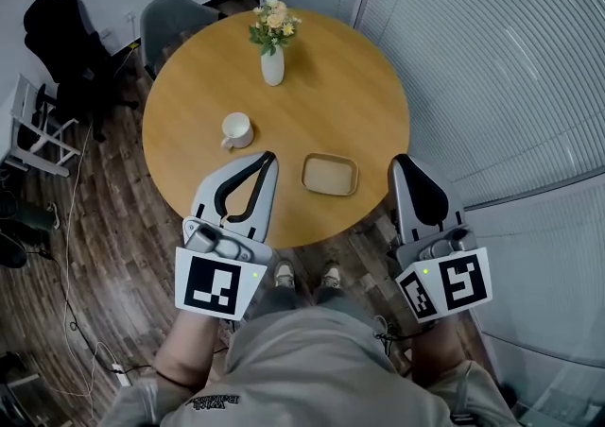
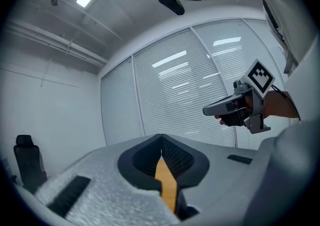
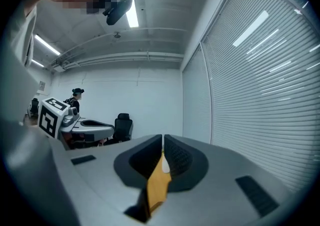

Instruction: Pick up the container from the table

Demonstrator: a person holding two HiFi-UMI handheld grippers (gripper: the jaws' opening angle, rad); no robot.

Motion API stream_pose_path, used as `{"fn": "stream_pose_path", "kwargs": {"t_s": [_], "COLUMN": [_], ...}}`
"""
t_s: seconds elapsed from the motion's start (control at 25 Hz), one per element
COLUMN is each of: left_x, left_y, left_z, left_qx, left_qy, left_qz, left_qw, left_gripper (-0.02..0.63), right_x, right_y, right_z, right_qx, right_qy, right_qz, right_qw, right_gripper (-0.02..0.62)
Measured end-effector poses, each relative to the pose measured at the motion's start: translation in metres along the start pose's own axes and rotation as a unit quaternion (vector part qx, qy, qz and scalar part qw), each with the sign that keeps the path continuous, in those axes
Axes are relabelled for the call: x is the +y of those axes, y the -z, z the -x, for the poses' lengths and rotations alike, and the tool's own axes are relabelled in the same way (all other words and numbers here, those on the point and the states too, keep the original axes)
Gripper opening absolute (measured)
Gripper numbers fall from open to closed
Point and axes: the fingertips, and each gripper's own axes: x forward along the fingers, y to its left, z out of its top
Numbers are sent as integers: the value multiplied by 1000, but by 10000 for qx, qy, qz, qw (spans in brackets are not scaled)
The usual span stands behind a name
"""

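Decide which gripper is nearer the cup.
Left. The left gripper has its tips just right of the cup and a little closer to the person. The right gripper is far off to the cup's right, past the tray.

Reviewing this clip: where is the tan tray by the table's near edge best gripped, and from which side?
Probably the near long rim of the shallow tan tray, pinched from above with one jaw inside and one outside. It lies flat, open-topped and low-walled, and that rim runs along the round table's near edge.
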Motion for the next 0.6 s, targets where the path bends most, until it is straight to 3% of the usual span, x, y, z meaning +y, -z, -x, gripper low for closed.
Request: {"fn": "stream_pose_path", "kwargs": {"t_s": [0.36, 0.6], "left_x": [-4, -6], "left_y": [20, 50], "left_z": [-42, -69], "left_qx": [139, 416], "left_qy": [140, 196], "left_qz": [291, 290], "left_qw": [9994, 9985], "left_gripper": [20, 20], "right_x": [-32, -53], "right_y": [45, 100], "right_z": [-34, -56], "right_qx": [578, 1183], "right_qy": [-98, -100], "right_qz": [-194, -377], "right_qw": [9981, 9922], "right_gripper": [34, 86]}}
